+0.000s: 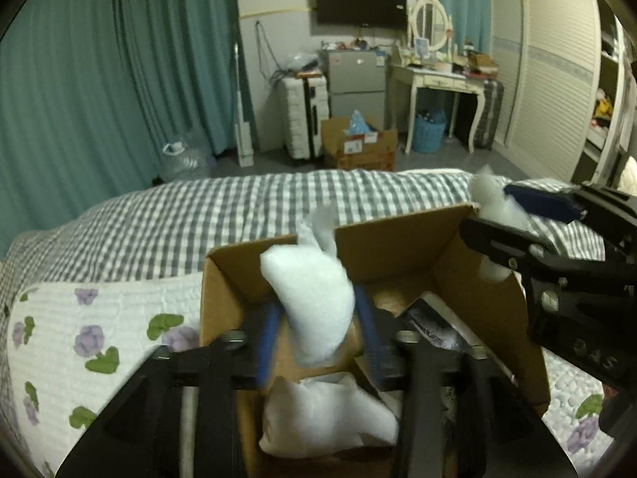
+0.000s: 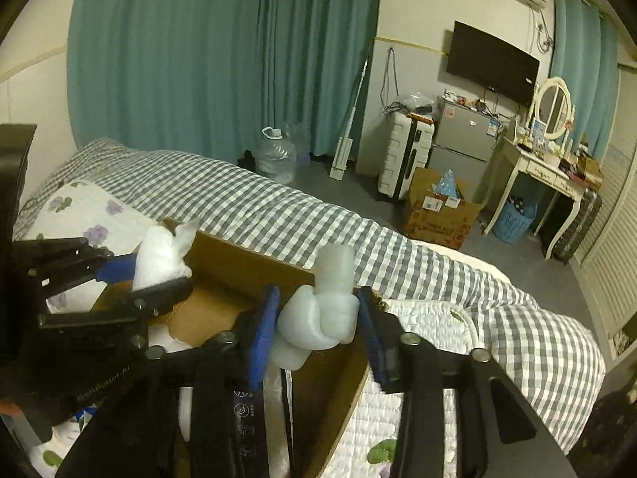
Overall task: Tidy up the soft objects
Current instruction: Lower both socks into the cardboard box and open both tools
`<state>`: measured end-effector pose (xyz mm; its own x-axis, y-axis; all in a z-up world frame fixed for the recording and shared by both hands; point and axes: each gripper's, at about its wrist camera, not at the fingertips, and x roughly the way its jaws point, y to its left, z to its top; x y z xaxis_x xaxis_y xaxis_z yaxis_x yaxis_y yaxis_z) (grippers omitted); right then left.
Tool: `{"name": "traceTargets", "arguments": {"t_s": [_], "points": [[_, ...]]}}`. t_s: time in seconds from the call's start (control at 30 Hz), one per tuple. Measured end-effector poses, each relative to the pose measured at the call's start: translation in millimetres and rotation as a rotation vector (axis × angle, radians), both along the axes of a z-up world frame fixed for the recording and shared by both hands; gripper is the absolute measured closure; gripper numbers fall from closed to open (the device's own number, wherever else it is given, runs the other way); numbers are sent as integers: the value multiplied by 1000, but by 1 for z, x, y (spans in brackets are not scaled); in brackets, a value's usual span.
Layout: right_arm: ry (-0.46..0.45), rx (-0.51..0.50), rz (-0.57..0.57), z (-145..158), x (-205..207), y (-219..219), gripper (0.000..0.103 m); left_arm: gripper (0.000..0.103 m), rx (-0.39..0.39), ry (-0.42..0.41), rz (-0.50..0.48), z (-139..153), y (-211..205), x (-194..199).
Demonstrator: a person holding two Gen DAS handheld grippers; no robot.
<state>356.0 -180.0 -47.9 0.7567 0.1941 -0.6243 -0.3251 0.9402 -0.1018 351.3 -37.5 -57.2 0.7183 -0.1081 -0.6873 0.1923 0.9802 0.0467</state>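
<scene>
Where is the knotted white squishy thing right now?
The knotted white foam piece is pinched in the right gripper, over the right edge of the cardboard box on the bed.

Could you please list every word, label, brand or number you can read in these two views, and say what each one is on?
None can be read with confidence.
Left gripper body: faint lettering, too blurred to read.
Black packet in the box: round symbols and small print, too small.
Floor carton: labels and red print, blurred.
Fridge: stickers, too small.
TV: small corner logo, illegible.
</scene>
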Motion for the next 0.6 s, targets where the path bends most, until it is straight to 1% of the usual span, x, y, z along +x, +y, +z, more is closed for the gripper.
{"name": "traceTargets", "arguments": {"t_s": [0.03, 0.07, 0.1, 0.13, 0.23, 0.3, 0.37, 0.4, 0.47, 0.5, 0.53, 0.6], "points": [[-2, -3, -4, 1, -2, -2, 35, 37, 1, -1, 6, 3, 1, -3], [-18, -8, -15, 5, -7, -3, 23, 33, 2, -9, 12, 6, 0, -5], [-30, -8, -20, 9, -11, -5, 23, 27, 5, -20, 17, 10, 1, -10], [-36, -9, -22, 14, -16, -6, 23, 24, 10, -31, 23, 16, 2, -15], [-56, -14, -25, 35, -37, -10, 22, 23, 17, -51, 29, 38, 7, -35], [-75, -17, -32, 54, -55, -14, 17, 23, 19, -68, 31, 57, 11, -55], [-93, -4, -33, 78, -80, -17, 14, 23, 21, -88, 35, 75, 13, -71], [-95, -2, -33, 85, -88, -19, 12, 21, 24, -102, 36, 90, 16, -86], [-114, 1, -34, 110, -115, -20, 10, 13, 31, -127, 34, 109, 20, -106], [-125, 1, -35, 119, -127, -21, 7, 9, 40, -145, 34, 120, 23, -118], [-139, 0, -37, 133, -143, -21, 6, 9, 54, -173, 39, 135, 25, -135], [-152, 4, -33, 151, -168, -20, 0, 8, 65, -200, 40, 152, 27, -155]]}}
